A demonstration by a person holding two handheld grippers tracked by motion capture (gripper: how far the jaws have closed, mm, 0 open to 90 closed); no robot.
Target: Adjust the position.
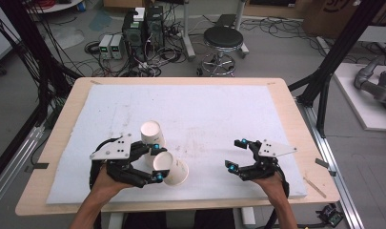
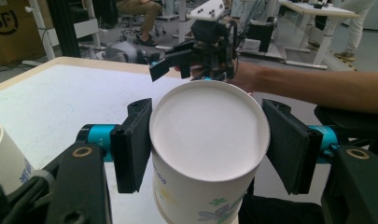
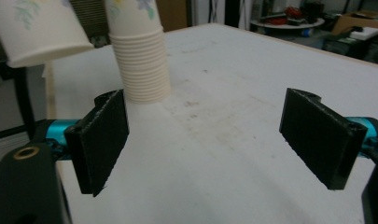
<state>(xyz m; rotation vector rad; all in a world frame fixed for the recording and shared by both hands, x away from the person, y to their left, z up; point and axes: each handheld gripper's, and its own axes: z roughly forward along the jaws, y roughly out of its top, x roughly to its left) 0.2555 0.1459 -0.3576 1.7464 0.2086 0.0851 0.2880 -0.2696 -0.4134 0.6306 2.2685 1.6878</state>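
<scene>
Left gripper around paper cup, right gripper apart

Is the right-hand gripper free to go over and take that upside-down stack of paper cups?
Probably yes. The right gripper is open and holds nothing, and bare white mat lies between it and the stack of cups. The left gripper, with its own cup, crowds the stack's near side.

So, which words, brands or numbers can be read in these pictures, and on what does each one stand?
"SF": black letters on the brown cardboard box at top left of the left gripper view.
Blue print on the paper cup between the left gripper's jaws: too blurred to read.
Blue mark on the stack of cups: too small.
</scene>
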